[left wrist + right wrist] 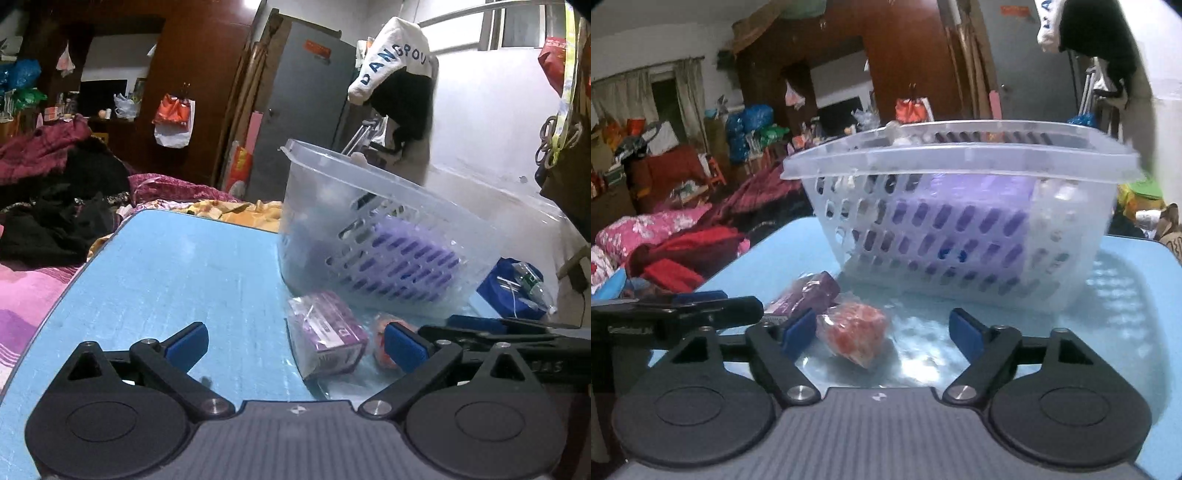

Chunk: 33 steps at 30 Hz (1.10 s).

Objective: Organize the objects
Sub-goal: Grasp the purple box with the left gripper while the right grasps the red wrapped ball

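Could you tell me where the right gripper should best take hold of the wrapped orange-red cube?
Probably across the orange-red cube's two side faces, coming straight in from the near side. It sits on the blue table, between the open right gripper's fingers, with the purple box close on its left, so keep that finger tight.

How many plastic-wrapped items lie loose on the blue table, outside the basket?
2: a purple box on the left and a red-orange block right beside it, both before the clear perforated basket. Purple items already sit inside; others may be hidden.
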Motion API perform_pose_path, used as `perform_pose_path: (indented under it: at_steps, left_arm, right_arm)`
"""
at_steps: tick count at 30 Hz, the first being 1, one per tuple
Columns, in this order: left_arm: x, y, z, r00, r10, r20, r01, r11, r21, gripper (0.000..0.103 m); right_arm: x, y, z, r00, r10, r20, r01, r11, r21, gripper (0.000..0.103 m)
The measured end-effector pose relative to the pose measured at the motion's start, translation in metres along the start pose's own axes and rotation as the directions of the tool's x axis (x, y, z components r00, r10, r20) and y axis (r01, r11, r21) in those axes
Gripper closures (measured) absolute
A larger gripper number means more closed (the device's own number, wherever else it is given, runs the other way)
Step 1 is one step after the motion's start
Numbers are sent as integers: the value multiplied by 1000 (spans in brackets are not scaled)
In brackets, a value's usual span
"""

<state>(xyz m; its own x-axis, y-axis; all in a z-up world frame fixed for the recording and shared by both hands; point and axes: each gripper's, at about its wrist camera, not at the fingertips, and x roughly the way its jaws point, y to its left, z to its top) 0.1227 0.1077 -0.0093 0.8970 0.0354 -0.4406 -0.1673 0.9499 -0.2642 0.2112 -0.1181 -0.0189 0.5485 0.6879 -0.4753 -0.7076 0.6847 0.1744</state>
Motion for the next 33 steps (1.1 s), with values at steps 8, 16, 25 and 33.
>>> perform_pose_path:
  at_steps: [8, 16, 25, 33]
  left_arm:
    - [7, 0, 4, 1000, -10, -23, 10, 1000, -5, 1]
    - [20, -19, 4, 998, 17, -61, -13, 998, 61, 1]
    - [36, -47, 2, 992, 101, -79, -88, 985, 150, 24]
    - [20, -45, 0, 997, 76, -7, -74, 986, 148, 51]
  right_arm:
    - [27, 17, 0, 992, 38, -123, -41, 999, -26, 48]
    - [-3, -2, -6, 998, -3, -71, 1, 1000, -16, 59]
    - [-51, -31, -23, 999, -31, 42, 32, 999, -17, 59]
    - [-79, -44, -30, 990, -22, 141, 25, 1000, -18, 59]
